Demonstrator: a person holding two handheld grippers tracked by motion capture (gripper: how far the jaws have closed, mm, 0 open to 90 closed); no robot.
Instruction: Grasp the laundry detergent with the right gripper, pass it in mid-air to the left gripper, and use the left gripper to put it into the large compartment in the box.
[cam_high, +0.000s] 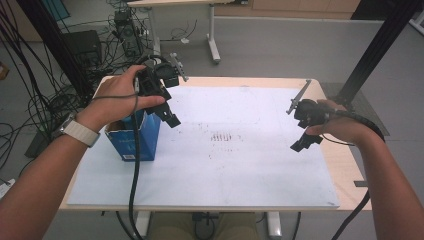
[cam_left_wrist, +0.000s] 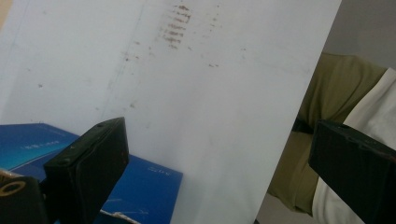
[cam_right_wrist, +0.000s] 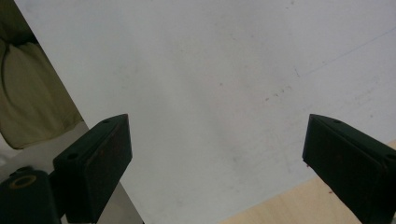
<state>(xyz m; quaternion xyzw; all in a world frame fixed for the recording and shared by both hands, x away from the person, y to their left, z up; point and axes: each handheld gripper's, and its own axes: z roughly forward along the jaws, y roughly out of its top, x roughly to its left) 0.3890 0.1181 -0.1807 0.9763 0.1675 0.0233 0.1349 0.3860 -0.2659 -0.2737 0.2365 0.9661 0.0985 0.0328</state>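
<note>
Grey floor lies around my workplace, with a tangle of black cables (cam_high: 30, 107) on it at the left and the legs of another desk (cam_high: 214, 47) beyond. In front of me is a light wooden table (cam_high: 345, 165), and most of its top is covered by a big white sheet (cam_high: 240, 165) that carries a patch of small reddish-brown marks (cam_high: 226, 137) near its middle.

The blue cardboard box (cam_high: 145, 140) stands upright with its top open at the left edge of that sheet, close to my side of the table. My left hand (cam_high: 117, 97) holds the left tongs (cam_high: 167, 112) right above and just behind the box, jaws pointing down and toward the middle of the sheet. In the left gripper view the blue box (cam_left_wrist: 144, 186) lies below and behind the left-hand jaw, apart from it, and the two jaws are spread wide with nothing but white sheet between them.

My right hand (cam_high: 345, 125) holds the right tongs (cam_high: 305, 142) over the right edge of the sheet, well apart from the box. In the right gripper view its jaws are also spread wide and grip nothing, with bare white sheet (cam_right_wrist: 215, 93) under them and a strip of wood at the lower right corner.

A white watch strap (cam_high: 80, 132) sits on my left wrist.
</note>
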